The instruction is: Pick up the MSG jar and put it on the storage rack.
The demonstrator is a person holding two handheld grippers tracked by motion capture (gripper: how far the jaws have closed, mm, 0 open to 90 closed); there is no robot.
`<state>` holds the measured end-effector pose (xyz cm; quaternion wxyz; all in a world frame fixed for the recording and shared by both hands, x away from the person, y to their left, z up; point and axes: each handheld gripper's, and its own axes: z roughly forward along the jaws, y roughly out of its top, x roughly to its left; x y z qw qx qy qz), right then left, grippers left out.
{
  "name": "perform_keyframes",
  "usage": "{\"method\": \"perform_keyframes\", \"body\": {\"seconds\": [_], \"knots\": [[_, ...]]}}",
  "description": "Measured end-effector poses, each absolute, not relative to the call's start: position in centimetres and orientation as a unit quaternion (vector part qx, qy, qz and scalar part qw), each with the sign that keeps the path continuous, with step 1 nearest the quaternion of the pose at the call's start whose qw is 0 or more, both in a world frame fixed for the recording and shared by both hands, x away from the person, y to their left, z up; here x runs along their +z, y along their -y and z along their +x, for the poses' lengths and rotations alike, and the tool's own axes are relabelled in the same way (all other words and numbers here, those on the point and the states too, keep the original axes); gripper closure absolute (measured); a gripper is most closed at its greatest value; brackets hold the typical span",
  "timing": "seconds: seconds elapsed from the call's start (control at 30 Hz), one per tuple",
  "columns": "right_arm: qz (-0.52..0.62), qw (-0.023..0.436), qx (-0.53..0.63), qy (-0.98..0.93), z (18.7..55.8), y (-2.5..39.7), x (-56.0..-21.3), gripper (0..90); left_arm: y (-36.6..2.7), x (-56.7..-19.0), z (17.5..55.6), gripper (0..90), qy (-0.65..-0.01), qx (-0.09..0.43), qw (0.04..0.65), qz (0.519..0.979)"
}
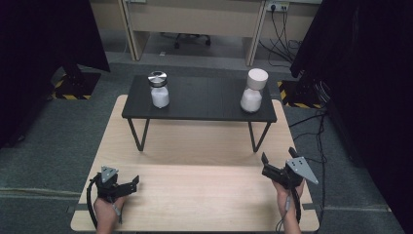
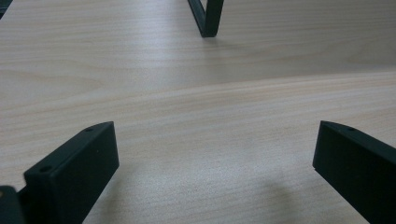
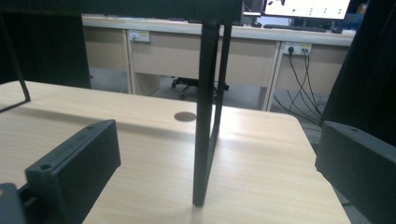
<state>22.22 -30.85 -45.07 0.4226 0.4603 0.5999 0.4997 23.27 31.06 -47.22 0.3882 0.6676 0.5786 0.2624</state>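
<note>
At the bottom of the high view my two hands came up over the near edge of the wooden table [image 1: 195,195], each holding a gripper. My left gripper [image 1: 130,184] sat at the lower left of that frame, low over the wood, its jaws spread apart with nothing between them; in the left gripper view I saw the same spread, my left gripper [image 2: 215,154] flanked by black jaws at the lower left and lower right corners, with bare pale wood [image 2: 210,116] between them. My right gripper [image 1: 278,160] was at the lower right of the high view, lifted a little and pointed up the frame, its jaws also wide and empty. In the right gripper view my right gripper [image 3: 217,158] looked along the tabletop at a black leg [image 3: 205,116] standing upright in the middle of the frame.

Farther up the high view, in the middle of the frame, stood a small black shelf [image 1: 204,100] on thin legs, resting on the wooden table. On its left end stood a jar with a metal lid [image 1: 159,89], holding something white. On its right end stood a jar with a white lid [image 1: 253,90], also with white contents. Both jars were upright, well apart from each other and well apart from my grippers.

Along the top of the frame ran a desk [image 1: 195,19], with dark curtains [image 1: 370,73] at the sides.
</note>
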Motion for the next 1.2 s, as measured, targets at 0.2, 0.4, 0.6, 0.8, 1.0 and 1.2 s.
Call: {"method": "perform_keyframes", "body": {"seconds": [0.2, 0.4, 0.6, 0.8, 1.0, 1.2], "knots": [[0.474, 0.422, 0.488, -0.6, 21.2, 31.1, -46.7, 0.3, -30.9, -47.1, 23.4, 0.0, -0.578, 0.263, 0.384, 0.671], [0.49, 0.419, 0.476, -0.598, 20.2, 31.4, -48.2, 0.3, -30.8, -47.1, 23.4, 0.0, -0.577, 0.264, 0.38, 0.673], [0.504, 0.415, 0.465, -0.598, 19.1, 31.8, -49.6, 0.3, -30.7, -47.1, 23.5, 0.0, -0.578, 0.264, 0.378, 0.673], [0.515, 0.415, 0.458, -0.593, 18.2, 32.0, -50.7, 0.3, -30.7, -47.1, 23.5, 0.0, -0.578, 0.264, 0.378, 0.673], [0.523, 0.418, 0.456, -0.586, 17.8, 31.9, -51.6, 0.3, -30.7, -47.1, 23.5, 0.0, -0.578, 0.263, 0.378, 0.673], [0.518, 0.424, 0.46, -0.583, 17.4, 31.8, -52.1, 0.3, -30.7, -47.0, 23.5, 0.0, -0.579, 0.263, 0.377, 0.674]]}}
